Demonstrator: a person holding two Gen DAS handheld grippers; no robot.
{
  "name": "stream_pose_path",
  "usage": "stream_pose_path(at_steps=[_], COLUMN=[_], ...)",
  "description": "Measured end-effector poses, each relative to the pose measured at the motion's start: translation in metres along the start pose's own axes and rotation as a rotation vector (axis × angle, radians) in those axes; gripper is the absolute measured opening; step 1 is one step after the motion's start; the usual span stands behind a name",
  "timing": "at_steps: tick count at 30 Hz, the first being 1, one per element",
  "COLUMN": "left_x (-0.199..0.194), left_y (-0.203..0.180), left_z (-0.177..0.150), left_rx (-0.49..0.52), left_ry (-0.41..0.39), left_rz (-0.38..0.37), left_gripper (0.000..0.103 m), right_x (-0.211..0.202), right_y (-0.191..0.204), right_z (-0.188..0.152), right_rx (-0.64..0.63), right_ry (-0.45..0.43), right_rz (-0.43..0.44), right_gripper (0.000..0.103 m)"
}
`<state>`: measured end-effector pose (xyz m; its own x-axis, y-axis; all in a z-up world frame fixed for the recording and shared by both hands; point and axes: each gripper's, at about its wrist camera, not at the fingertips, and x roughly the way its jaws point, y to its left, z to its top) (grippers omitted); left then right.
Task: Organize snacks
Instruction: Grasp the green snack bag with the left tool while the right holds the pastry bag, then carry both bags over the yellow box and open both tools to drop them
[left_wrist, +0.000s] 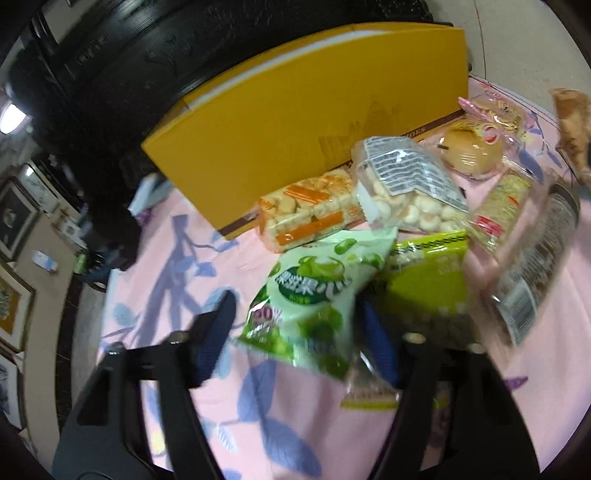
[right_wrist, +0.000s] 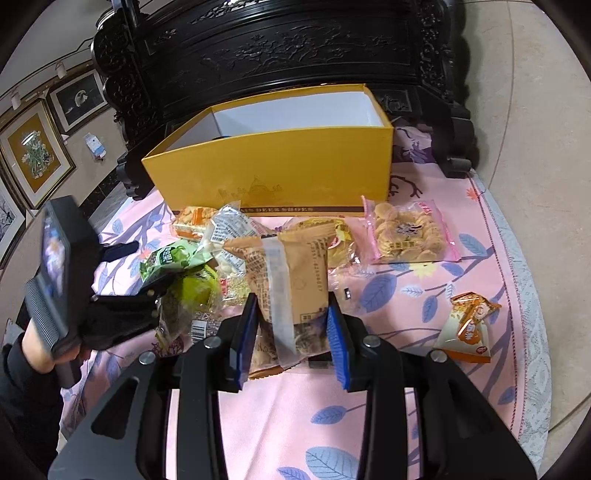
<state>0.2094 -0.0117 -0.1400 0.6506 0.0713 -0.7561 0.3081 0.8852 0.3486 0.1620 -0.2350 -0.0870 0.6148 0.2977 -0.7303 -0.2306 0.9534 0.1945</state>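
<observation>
An open yellow box (right_wrist: 280, 166) stands at the back of the pink cloth; it also shows in the left wrist view (left_wrist: 295, 122). My right gripper (right_wrist: 291, 321) is shut on a tan snack packet (right_wrist: 291, 273), held upright above the cloth. My left gripper (left_wrist: 295, 314) is open, its fingers on either side of a pale green candy bag (left_wrist: 314, 295) that lies on the cloth. A lime-green packet (left_wrist: 428, 280) lies beside it. The left gripper also shows in the right wrist view (right_wrist: 147, 273).
Several snack packets lie before the box: orange crackers (left_wrist: 306, 210), round puffs (left_wrist: 406, 184), a bun (left_wrist: 472, 147), a pink-edged cookie bag (right_wrist: 406, 232), an orange packet (right_wrist: 469, 325). A dark carved cabinet (right_wrist: 295, 55) stands behind the box.
</observation>
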Motion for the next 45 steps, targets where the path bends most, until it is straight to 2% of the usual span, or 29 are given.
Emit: stream_pose_path(at_steps=[1, 5, 13, 17, 22, 33, 45], left_x=[0.008, 0.014, -0.015, -0.035, -0.06, -0.095, -0.106], left_y=[0.002, 0.003, 0.025, 0.031, 0.03, 0.028, 0.029], left_z=[0.002, 0.003, -0.02, -0.03, -0.035, -0.011, 0.003], left_rx=[-0.004, -0.012, -0.23, -0.302, -0.363, -0.403, -0.409], left_ry=[0.028, 0.03, -0.026, -0.05, -0.091, -0.197, -0.229], left_rz=[-0.045, -0.051, -0.167, -0.202, -0.208, -0.206, -0.214], left_gripper=[0.029, 0.025, 0.013, 0.011, 0.009, 0.006, 0.005], right_x=[-0.001, -0.003, 0.0, -0.004, -0.013, -0.025, -0.022], right_y=[-0.002, -0.003, 0.007, 0.012, 0.018, 0.026, 0.036], right_z=[0.001, 0.001, -0.001, -0.002, -0.005, -0.004, 0.005], right_rx=[0.004, 0.01, -0.008, -0.015, -0.024, -0.038, -0.061], right_ry=[-0.003, -0.009, 0.003, -0.001, -0.01, -0.024, -0.028], right_rz=[-0.004, -0.01, 0.015, 0.025, 0.037, 0.038, 0.05], right_gripper=[0.036, 0.036, 0.036, 0.036, 0.036, 0.036, 0.036])
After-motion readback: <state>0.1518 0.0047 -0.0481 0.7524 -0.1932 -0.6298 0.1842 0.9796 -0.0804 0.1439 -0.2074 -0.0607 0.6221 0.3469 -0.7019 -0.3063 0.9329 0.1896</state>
